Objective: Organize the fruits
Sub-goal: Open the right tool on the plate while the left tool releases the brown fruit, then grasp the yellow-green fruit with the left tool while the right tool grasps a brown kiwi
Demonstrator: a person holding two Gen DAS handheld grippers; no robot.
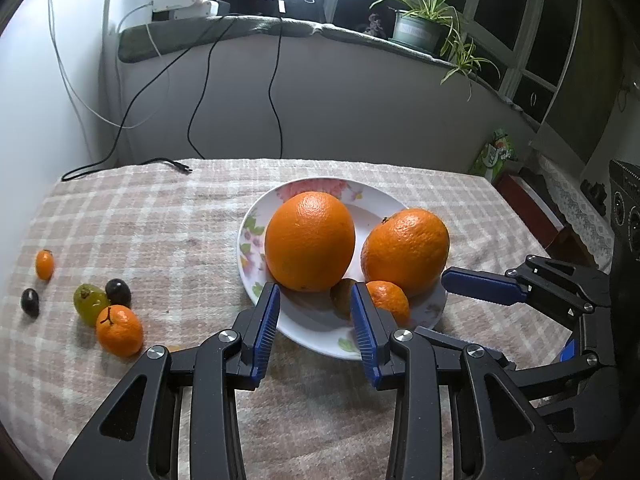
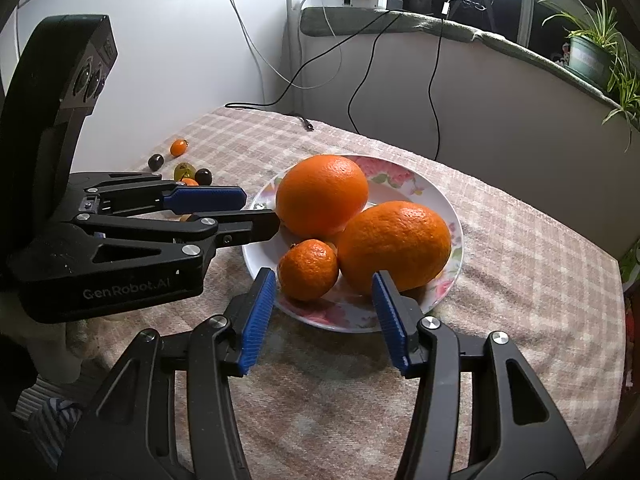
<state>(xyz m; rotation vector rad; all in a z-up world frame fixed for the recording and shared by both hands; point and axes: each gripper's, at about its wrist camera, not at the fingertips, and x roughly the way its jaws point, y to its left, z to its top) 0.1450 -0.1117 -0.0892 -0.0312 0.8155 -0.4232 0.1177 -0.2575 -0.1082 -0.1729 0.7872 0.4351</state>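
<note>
1. Currently, the left gripper (image 1: pixel 316 316) is hovering over the near rim of the plate (image 1: pixel 308 330) with its jaws apart and nothing between them; the right gripper (image 2: pixel 324 308) is standing likewise parted and empty at that rim.
2. Two large oranges (image 1: pixel 310 240) and a small mandarin (image 2: pixel 308 269) are sitting on the plate, touching one another.
3. Near the cloth's left edge, another mandarin (image 1: pixel 119 330), a green grape (image 1: pixel 89 304), two dark grapes (image 1: pixel 118 292) and a tiny orange fruit (image 1: pixel 44 264) are lying loose.
4. The grapes are probably handling as soft, smooth and easily bruised, so a light pinch across the middle seems wise.
5. The mandarin is likely firmer and light; gripping across its widest part should be holding best.
</note>
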